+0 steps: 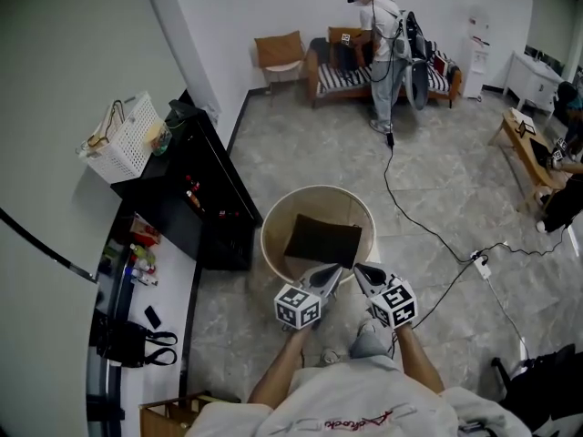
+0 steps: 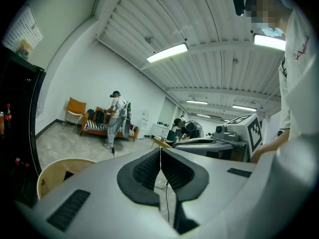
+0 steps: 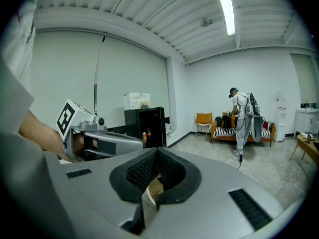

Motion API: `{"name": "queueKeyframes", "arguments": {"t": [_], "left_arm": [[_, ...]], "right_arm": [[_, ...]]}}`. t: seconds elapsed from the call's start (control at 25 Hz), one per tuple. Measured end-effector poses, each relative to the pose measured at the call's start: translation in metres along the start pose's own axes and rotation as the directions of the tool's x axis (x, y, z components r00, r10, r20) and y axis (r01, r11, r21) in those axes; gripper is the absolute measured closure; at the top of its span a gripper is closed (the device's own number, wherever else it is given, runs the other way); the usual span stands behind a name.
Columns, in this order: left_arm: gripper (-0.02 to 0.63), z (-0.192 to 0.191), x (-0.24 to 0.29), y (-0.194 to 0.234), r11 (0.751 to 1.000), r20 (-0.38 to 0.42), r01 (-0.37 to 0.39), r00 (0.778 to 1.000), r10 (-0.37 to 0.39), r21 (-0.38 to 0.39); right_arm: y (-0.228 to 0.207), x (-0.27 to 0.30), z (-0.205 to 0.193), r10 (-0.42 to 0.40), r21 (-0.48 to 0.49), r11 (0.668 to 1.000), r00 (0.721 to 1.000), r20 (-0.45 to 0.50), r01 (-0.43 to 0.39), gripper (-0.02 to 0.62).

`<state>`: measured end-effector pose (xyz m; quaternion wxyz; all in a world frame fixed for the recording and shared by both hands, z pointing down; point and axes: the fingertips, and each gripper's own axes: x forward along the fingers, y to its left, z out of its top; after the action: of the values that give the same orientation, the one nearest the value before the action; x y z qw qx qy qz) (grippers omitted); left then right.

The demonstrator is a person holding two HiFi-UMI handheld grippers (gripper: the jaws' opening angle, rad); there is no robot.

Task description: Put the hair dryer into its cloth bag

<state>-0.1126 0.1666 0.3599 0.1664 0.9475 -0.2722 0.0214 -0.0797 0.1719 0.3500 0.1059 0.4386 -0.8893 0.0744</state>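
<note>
Hand-held grippers (image 1: 332,273) (image 1: 361,271) (closed) near tub (image 1: 273,215) holding dark bag (image 1: 323,240).

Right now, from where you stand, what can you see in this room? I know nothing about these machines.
round table: one, beige, just ahead of the claws
cloth bag: one, dark, lying flat on the table
cabinet: one, black, along the left wall
basket: one, white, on top of the cabinet
sofa: one, striped, against the far wall
chair: one, orange, left of the sofa
person: one, standing at the sofa
cable: one, black, trailing across the floor
left claw: one, grey, shut, empty
right claw: one, grey, shut, empty
</note>
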Motion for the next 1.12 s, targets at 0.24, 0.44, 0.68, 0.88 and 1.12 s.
{"name": "queueKeyframes", "arguments": {"t": [0.24,0.44,0.68,0.88,1.12], "left_arm": [[0.572,0.012,0.005,-0.008,1.000,0.017,-0.018,1.000,0.018,0.022],[0.572,0.015,0.017,-0.016,0.998,0.018,-0.049,0.999,0.049,0.029],[0.572,0.010,0.039,-0.050,0.996,0.029,-0.089,0.996,0.089,0.010],[0.572,0.002,0.050,-0.079,0.994,0.050,-0.109,0.993,0.109,0.008],[0.572,-0.008,0.048,-0.099,0.992,0.053,-0.129,0.990,0.129,-0.001]], "right_arm": [[-0.010,-0.010,0.013,-0.007,-0.023,1.000,1.000,0.030,0.008,0.568],[-0.027,-0.022,0.010,0.013,-0.024,1.000,1.000,0.029,-0.012,0.568],[-0.046,-0.057,0.014,0.037,-0.038,0.999,0.999,0.034,-0.036,0.568],[-0.054,-0.086,0.009,0.050,-0.051,0.998,0.998,0.046,-0.048,0.568],[-0.051,-0.105,-0.001,0.058,-0.047,0.997,0.997,0.044,-0.056,0.568]]}}
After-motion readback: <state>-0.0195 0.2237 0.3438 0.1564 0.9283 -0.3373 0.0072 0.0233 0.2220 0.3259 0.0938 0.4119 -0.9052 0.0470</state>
